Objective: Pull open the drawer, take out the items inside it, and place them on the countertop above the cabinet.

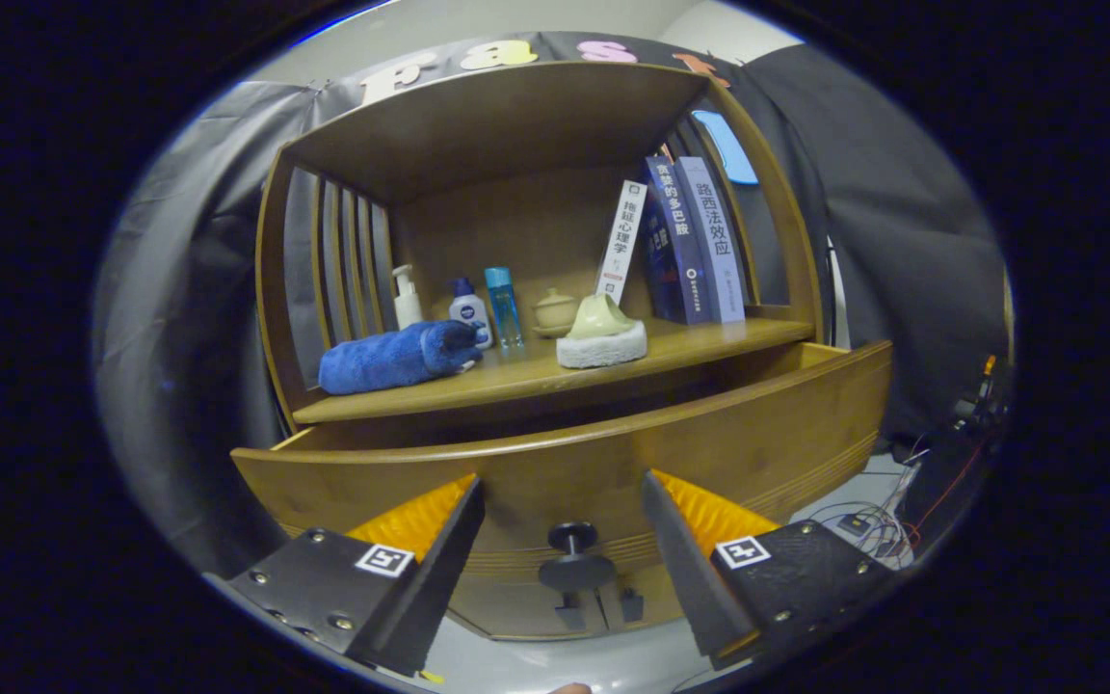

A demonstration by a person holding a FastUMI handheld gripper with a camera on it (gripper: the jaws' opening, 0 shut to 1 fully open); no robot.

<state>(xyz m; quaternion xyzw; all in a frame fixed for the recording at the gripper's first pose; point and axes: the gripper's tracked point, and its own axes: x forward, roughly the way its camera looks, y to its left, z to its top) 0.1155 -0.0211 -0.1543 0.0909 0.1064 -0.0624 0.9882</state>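
Spread fingers [563,525] flank the round knob [571,559] on the curved wooden drawer [613,463], touching nothing.

A: That curved wooden cabinet [555,125] is all honey-brown, drawer front [613,453] too, with a round black knob [572,559].

B: Yep. Rolled fluffy towel [396,355] is royal blue, slim bottle [504,306] clear teal, and the small lidded jar [555,312] pale cream.
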